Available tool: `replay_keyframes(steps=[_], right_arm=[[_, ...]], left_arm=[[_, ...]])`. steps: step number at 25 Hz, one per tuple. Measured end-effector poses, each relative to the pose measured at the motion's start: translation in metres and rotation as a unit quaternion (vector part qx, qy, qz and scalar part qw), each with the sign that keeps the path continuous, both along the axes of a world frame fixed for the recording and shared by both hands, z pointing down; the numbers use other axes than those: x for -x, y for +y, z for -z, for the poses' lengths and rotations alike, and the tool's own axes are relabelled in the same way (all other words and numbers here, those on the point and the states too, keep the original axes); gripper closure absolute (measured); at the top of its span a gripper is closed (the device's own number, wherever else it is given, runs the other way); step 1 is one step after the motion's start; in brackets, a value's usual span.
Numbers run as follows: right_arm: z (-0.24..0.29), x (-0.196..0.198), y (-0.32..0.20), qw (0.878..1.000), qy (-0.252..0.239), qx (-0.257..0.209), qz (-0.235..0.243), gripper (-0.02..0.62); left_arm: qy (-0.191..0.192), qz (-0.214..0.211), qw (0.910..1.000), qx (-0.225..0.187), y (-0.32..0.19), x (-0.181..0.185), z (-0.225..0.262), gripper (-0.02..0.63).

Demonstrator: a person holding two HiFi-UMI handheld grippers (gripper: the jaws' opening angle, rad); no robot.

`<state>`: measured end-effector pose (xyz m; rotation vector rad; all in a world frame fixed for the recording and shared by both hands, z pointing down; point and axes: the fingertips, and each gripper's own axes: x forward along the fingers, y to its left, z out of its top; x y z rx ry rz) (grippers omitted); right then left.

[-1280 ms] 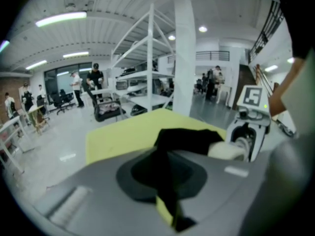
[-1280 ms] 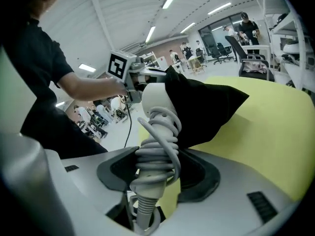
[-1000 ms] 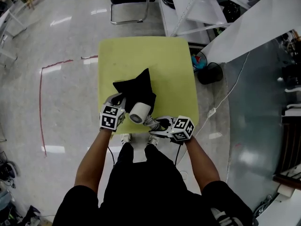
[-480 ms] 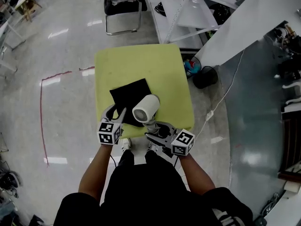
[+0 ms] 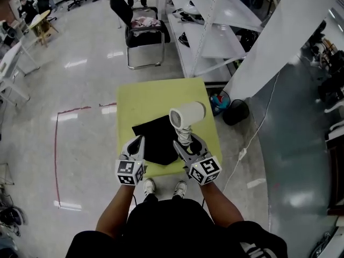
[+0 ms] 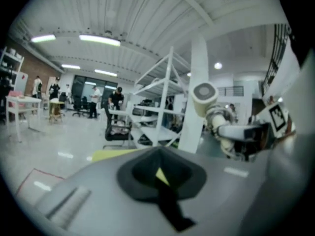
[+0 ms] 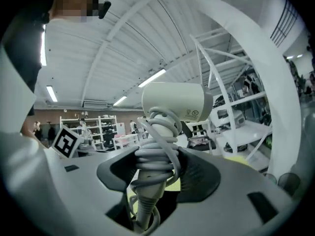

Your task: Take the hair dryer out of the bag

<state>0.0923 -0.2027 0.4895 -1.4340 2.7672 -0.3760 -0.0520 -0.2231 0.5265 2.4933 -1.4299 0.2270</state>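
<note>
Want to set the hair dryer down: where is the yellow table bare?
Bare: the far half of the table, beyond the black bag, and a strip left of it. Crowded: the near edge, with the bag, the left hand-held gripper and the right hand-held gripper.

A square yellow-green table (image 5: 153, 97) stands on a glossy grey floor. Beyond it is a black chair (image 5: 141, 34) with pink cloth (image 5: 145, 22) on its seat, beside white metal shelving (image 5: 215, 20). A black bin (image 5: 236, 112) sits near the table's right corner. Red tape (image 5: 55, 155) marks the floor to the left. People (image 6: 117, 98) stand far off.
</note>
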Motion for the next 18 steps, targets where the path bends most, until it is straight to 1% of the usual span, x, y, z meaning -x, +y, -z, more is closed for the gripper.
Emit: replay_keyframes(steps=[2,4,9,15,18], right_arm=[[0.016,-0.004,-0.007,0.999,0.01,-0.024,-0.019,0.362],[0.029,-0.005,-0.012,0.999,0.022,-0.039,-0.026,0.362],[0.045,-0.002,-0.013,0.996,0.052,-0.064,-0.026,0.362],[0.055,0.002,-0.007,0.995,0.058,-0.081,-0.03,0.362],[0.062,0.003,-0.008,0.993,0.067,-0.09,-0.034,0.362]], left_arm=[[0.02,-0.021,0.9994,-0.015,0.004,-0.008,0.015,0.6],[0.023,-0.034,0.9987,-0.03,0.007,-0.013,0.029,0.6],[0.03,-0.017,0.9983,-0.048,0.004,-0.01,0.05,0.6],[0.035,-0.016,0.9972,-0.065,0.008,-0.007,0.062,0.6],[0.033,-0.007,0.9968,-0.072,0.009,-0.004,0.069,0.6]])
